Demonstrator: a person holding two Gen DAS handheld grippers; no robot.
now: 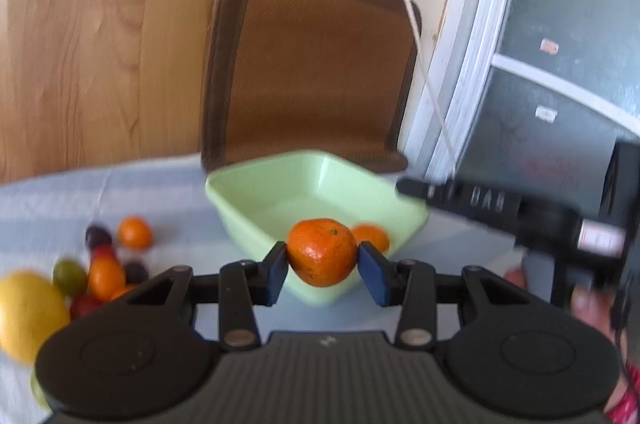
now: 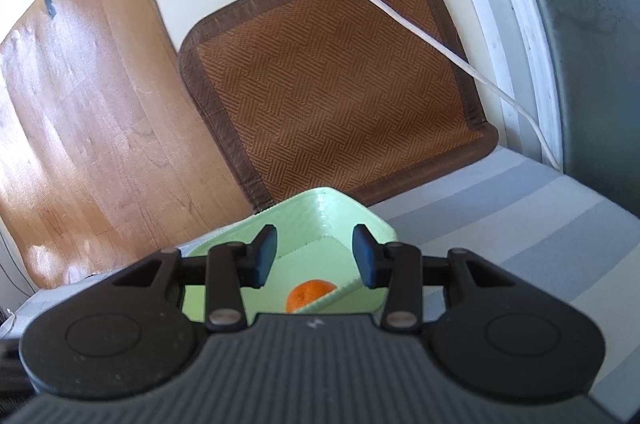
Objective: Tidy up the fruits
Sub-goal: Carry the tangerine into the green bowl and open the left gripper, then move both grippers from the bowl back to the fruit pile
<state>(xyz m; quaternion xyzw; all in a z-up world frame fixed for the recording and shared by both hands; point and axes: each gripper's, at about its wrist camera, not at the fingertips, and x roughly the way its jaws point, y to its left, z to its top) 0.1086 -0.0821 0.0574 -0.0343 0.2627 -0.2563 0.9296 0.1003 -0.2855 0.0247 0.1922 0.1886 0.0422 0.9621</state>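
Right, we have the left gripper (image 1: 322, 263) clamped on a mandarin (image 1: 322, 251), blue pads (image 1: 276, 274) pressing both its sides, held in front of the near corner of the green bowl (image 1: 256, 184). We judge it is mid-carry, not yet dropped in. One small orange fruit (image 1: 374, 236) already lies inside the bowl, so we count one sorted, one on the way.

The right gripper (image 2: 316, 260) hangs over the bowl's rim with jaws apart and nothing between them; the fruit in the bowl shows below it.

Outward, left on the striped cloth (image 1: 120, 184), we still have a pile to go: another mandarin (image 1: 135, 233), a lemon (image 1: 28, 312), a green grape (image 1: 69, 276), dark plums (image 1: 98, 236) and small orange pieces, too blurred to count. Most of the job is left.
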